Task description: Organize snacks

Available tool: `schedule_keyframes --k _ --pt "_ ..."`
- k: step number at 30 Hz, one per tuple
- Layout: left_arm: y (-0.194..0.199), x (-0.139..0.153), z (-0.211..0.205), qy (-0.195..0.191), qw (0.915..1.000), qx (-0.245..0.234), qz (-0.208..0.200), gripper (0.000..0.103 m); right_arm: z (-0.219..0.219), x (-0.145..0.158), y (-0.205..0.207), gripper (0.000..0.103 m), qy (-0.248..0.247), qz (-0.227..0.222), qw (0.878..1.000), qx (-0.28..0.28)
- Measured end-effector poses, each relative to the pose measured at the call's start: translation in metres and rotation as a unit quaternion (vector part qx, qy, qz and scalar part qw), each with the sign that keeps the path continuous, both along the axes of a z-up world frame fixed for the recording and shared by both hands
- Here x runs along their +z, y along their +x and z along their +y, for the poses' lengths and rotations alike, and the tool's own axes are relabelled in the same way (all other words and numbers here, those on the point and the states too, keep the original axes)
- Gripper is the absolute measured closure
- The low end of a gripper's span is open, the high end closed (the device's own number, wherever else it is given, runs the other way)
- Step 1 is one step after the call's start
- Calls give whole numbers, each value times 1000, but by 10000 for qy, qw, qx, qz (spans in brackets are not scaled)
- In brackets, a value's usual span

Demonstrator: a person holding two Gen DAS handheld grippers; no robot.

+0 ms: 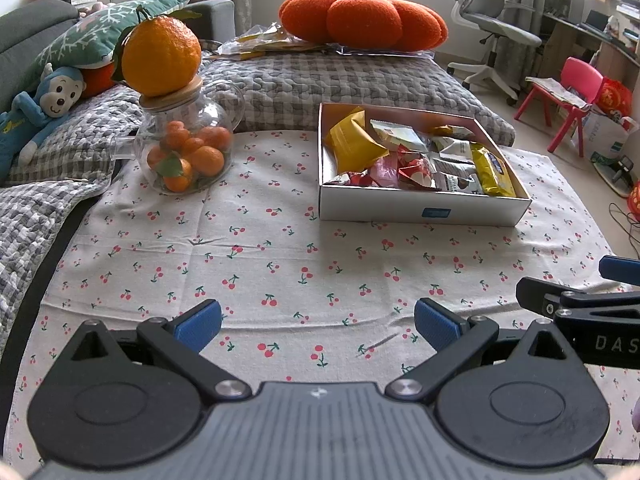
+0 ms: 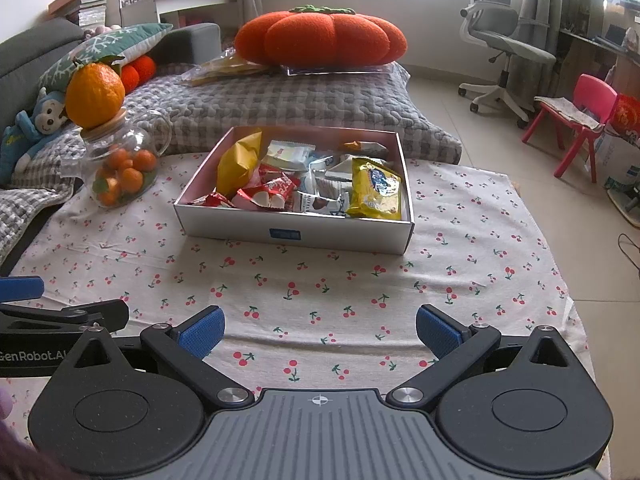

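Leftmost, a blue monkey toy (image 1: 38,108) lay on the grey quilt (image 1: 320,80), and beside it a glass jar (image 1: 186,148) of small oranges stood on the cherry-print cloth (image 1: 280,272) that covered the surface, with one big orange (image 1: 161,54) balanced on its wooden lid. Nearer the camera, the left tongs (image 1: 318,326) hovered over bare cloth, blue pads spread wide and gripping nothing. Well ahead of them and a little to the right sat the white box (image 1: 420,208), a small blue label on its front wall too blurred to read. The snacks (image 1: 412,160) lay piled inside it: a yellow pouch (image 1: 354,140) at the left, red and white wrappers in the middle, a yellow packet (image 2: 376,190) with a blue patch along the right wall; their print could not be read. Behind, an orange pumpkin cushion (image 1: 362,18) rested on the quilt. Further right, the right tongs (image 2: 320,330) were likewise wide apart and empty, the box straight ahead, well clear. Lettering "DAS" showed on the right tool's side in the left view, "GenRobot.AI" on the left tool in the right view.
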State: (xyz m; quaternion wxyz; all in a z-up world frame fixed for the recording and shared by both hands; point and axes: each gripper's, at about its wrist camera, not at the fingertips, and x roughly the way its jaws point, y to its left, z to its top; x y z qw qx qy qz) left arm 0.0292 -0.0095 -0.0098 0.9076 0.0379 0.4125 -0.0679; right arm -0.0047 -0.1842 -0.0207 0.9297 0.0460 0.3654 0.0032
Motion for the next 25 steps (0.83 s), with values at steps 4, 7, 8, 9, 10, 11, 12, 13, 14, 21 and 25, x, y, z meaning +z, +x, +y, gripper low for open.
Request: schedule_keyframes --k 4,7,8,9,10,11,12,13,14,21,25 --pt "0 0 -1 -10 10000 0 8 0 -1 -1 0 0 -15 9 10000 11" --pt "-2 -1 -2 -11 10000 1 6 0 -1 -1 0 0 -21 7 10000 13" --pt "-2 0 -2 -11 10000 2 4 0 -2 -1 0 0 -22 7 10000 12" --pt "-1 0 -1 -12 10000 -3 6 0 -1 -1 0 0 -20 9 10000 9" --pt "-1 0 -1 -11 10000 -3 8 0 -1 -1 0 0 -19 9 10000 10" --pt "-1 -1 -1 -10 10000 -2 9 0 -1 -1 0 0 -18 10 10000 10" --pt "-1 -1 -1 -9 10000 -2 10 0 0 -1 0 0 -22 11 10000 13" --pt "0 0 -1 -7 10000 -3 10 0 0 -1 0 0 -24 11 10000 11" --pt "-1 0 -1 -4 10000 -2 11 0 0 -1 0 0 -28 13 10000 12" --pt "-2 -1 -2 -1 10000 -11 20 0 0 -1 0 0 -48 22 10000 22" --pt "-2 -1 -1 16 10000 -24 40 0 0 -1 0 0 -51 23 10000 18"
